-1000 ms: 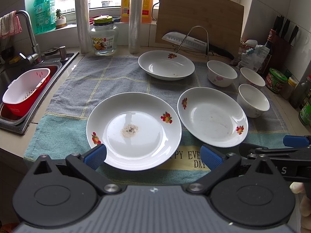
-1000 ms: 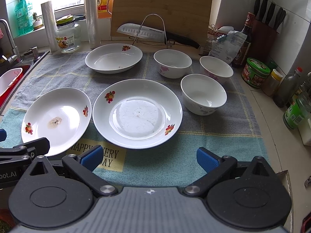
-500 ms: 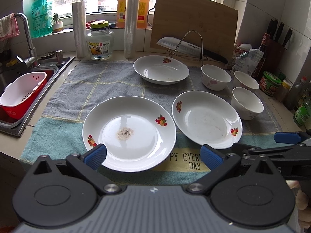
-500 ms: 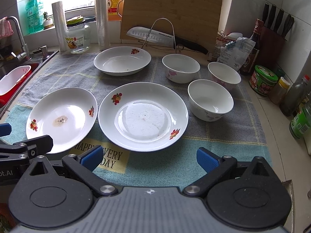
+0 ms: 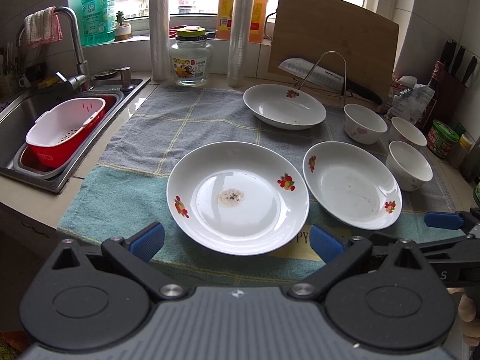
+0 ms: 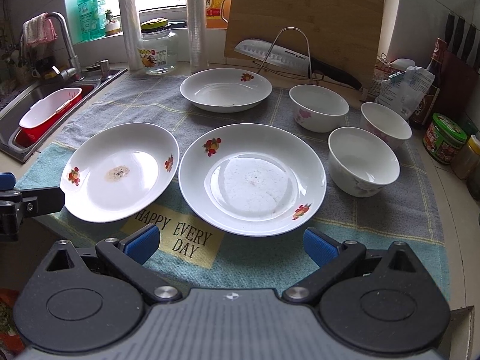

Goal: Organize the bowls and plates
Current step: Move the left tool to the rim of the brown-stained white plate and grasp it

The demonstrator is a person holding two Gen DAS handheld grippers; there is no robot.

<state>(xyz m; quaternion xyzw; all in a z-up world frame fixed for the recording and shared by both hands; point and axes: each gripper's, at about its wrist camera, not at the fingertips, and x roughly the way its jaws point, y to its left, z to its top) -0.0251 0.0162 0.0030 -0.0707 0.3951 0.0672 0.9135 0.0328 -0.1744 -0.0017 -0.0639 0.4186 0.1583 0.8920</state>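
Above the towel's near edge (image 6: 270, 258), you hold both grippers level, side by side. Your left gripper (image 5: 237, 240) faces the stained plate (image 5: 237, 195), your right gripper (image 6: 231, 241) the next plate (image 6: 252, 177); jaws spread, empty

Three white fruit-print plates (image 6: 252, 180) (image 6: 120, 171) (image 6: 225, 90) upright on towel, front two stained; three white bowls (image 6: 363, 162) (image 6: 318, 106) (image 6: 385, 123) clustered right, upright.

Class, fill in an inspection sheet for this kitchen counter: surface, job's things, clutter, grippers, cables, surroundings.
Surface: towel spread over the counter.
Job's things: three plates, unstacked, the left plate stained; three bowls, apart.
Clutter: glass jar, green tin, knife on a wire stand.
Grippers: left gripper and right gripper open, empty.
Cables: nothing seen.
Surroundings: sink holding a red-and-white strainer; cutting board.
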